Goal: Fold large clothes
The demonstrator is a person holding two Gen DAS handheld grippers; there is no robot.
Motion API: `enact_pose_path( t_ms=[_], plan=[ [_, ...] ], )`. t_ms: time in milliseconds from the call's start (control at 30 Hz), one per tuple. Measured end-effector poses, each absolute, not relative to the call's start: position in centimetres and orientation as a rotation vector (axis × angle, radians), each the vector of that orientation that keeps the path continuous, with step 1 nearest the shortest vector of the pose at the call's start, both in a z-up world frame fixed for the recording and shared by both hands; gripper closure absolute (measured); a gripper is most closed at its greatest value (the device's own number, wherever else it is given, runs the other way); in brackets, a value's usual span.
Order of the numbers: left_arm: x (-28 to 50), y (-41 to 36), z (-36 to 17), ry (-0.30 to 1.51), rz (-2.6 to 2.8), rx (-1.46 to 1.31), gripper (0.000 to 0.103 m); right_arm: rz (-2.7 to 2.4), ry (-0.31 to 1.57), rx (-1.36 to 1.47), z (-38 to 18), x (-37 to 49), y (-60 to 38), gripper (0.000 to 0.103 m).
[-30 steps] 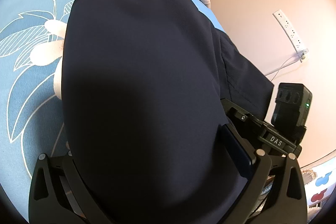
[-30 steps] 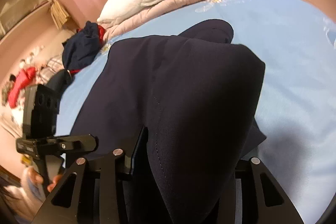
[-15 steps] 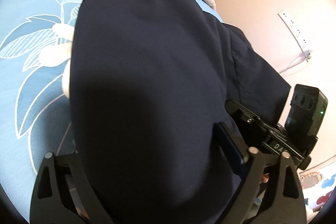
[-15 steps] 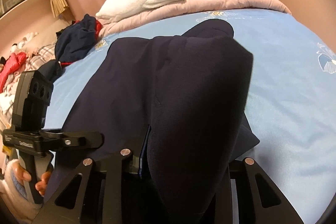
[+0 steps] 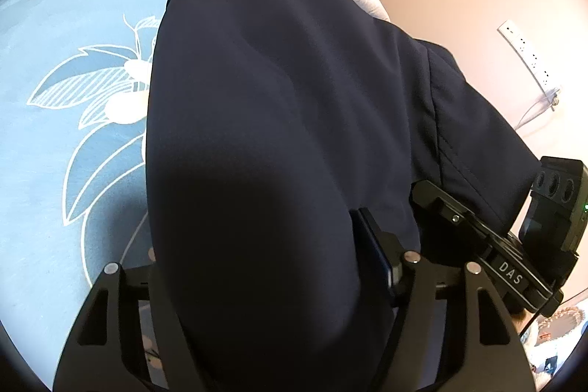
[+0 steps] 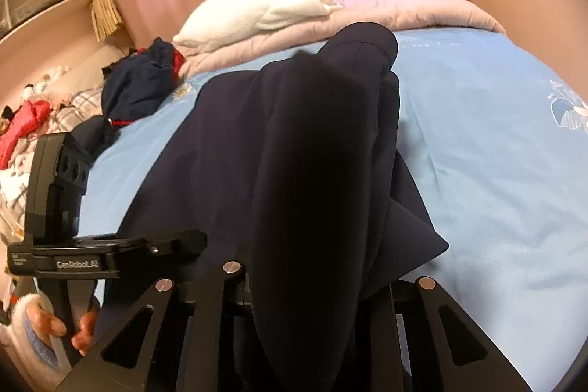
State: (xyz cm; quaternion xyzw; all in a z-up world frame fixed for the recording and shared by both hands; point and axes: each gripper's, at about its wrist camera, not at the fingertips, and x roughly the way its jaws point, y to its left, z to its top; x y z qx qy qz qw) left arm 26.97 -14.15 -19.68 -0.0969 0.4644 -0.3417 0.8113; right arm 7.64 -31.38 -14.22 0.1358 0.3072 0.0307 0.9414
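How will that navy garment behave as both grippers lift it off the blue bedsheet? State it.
Probably floppy: the navy garment drapes in soft folds over the right gripper and sags to the blue bedsheet. Likely fairly heavy: it hangs in broad smooth curves from the left gripper. Its even weave may slide, so hold the jaws firmly.

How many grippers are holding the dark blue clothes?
2. The left gripper pinches one part of the navy garment; the right gripper pinches another beside it.

Warm, dim indoor light; the dark garment [image 5: 257, 135] shows deep shadow near the lens, fisheye edges curve and darken.
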Motion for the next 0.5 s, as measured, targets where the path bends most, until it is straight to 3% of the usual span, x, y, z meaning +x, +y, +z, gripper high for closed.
enact_pose_path(
  t_ms=[500],
  plan=[
    [25.6,-11.6,-18.1,0.945,-0.693,-0.205,0.041,0.088,0.579,0.261,-12.6,6.7,-29.7,0.08]
  ],
)
